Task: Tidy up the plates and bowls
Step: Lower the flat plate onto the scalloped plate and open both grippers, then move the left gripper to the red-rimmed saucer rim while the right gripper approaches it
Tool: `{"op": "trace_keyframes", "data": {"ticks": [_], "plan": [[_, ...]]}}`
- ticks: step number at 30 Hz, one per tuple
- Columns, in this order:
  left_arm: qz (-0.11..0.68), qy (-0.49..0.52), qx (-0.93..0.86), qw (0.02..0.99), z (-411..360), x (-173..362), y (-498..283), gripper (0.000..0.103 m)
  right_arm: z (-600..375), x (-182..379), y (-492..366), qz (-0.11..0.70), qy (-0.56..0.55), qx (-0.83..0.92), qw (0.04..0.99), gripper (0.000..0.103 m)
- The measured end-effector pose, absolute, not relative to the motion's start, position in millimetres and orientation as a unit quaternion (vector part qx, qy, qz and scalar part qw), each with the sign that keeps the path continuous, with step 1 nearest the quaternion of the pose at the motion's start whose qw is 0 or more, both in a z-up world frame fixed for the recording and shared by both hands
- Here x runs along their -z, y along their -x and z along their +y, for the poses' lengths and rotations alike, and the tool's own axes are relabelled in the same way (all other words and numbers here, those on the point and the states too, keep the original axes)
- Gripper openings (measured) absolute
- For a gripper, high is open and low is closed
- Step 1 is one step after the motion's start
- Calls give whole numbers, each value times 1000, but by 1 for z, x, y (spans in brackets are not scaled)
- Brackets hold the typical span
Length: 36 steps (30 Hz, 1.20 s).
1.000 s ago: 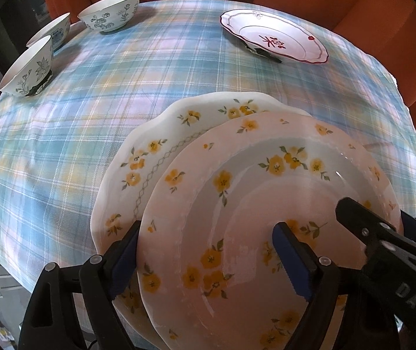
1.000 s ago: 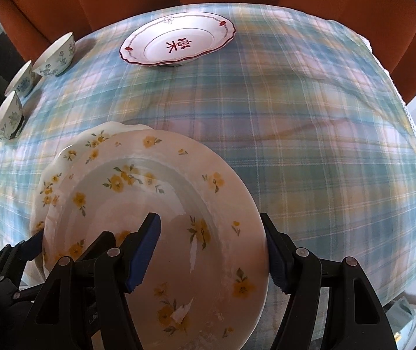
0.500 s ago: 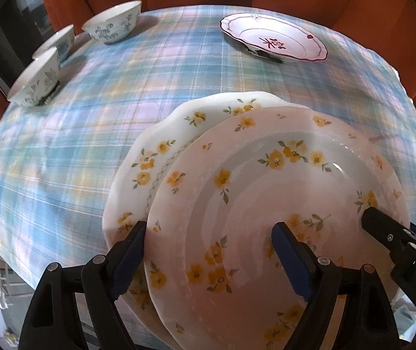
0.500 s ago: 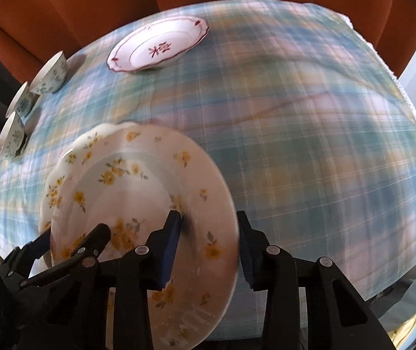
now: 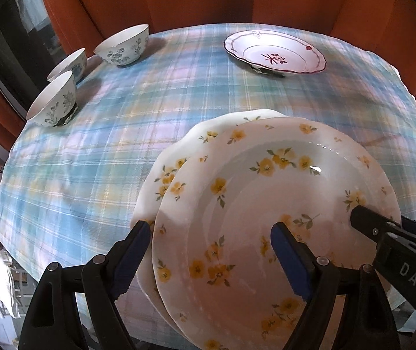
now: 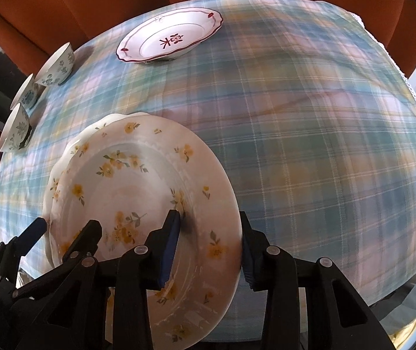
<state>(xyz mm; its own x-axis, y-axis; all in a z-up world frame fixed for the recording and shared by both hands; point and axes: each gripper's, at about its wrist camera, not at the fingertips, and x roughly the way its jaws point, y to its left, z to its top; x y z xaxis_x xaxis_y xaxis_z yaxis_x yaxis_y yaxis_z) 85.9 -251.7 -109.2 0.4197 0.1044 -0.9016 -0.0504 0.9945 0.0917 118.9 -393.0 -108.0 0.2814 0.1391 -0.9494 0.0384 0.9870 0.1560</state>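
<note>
Two yellow plates stacked at table's near edge. Right gripper pinches top plate's rim; left gripper spread astride it. Red plate and three bowls remain unstacked.

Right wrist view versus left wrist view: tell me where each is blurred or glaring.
Right wrist view: the tablecloth is smeared by motion blur, and the yellow plate's rim looks soft. Left wrist view: mostly sharp, with a small glare spot on that plate; the bowls cast soft shadows. Fisheye bulge in both.
</note>
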Motion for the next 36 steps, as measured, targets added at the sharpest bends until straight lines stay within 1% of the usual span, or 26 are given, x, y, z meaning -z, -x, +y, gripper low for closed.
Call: {"op": "trace_keyframes", "data": {"ticks": [6, 12, 22, 26, 28, 36], "plan": [[536, -13, -51, 842, -242, 106, -86, 86, -384, 107, -126, 598, -65, -41, 798, 42], [532, -9, -37, 846, -234, 100, -89, 86, -376, 107, -133, 604, -53, -26, 794, 45], [537, -11, 13, 843, -208, 98, -106, 86, -360, 119, -139, 632, -62, 27, 772, 67], [539, -24, 38, 841, -195, 94, -109, 87, -352, 107, -133, 616, -69, 64, 782, 78], [538, -26, 50, 841, -189, 90, -110, 87, -346, 95, -129, 600, -71, 80, 793, 81], [530, -20, 103, 842, -165, 69, -122, 88, -323, 61, -119, 552, -79, 111, 822, 81]]}}
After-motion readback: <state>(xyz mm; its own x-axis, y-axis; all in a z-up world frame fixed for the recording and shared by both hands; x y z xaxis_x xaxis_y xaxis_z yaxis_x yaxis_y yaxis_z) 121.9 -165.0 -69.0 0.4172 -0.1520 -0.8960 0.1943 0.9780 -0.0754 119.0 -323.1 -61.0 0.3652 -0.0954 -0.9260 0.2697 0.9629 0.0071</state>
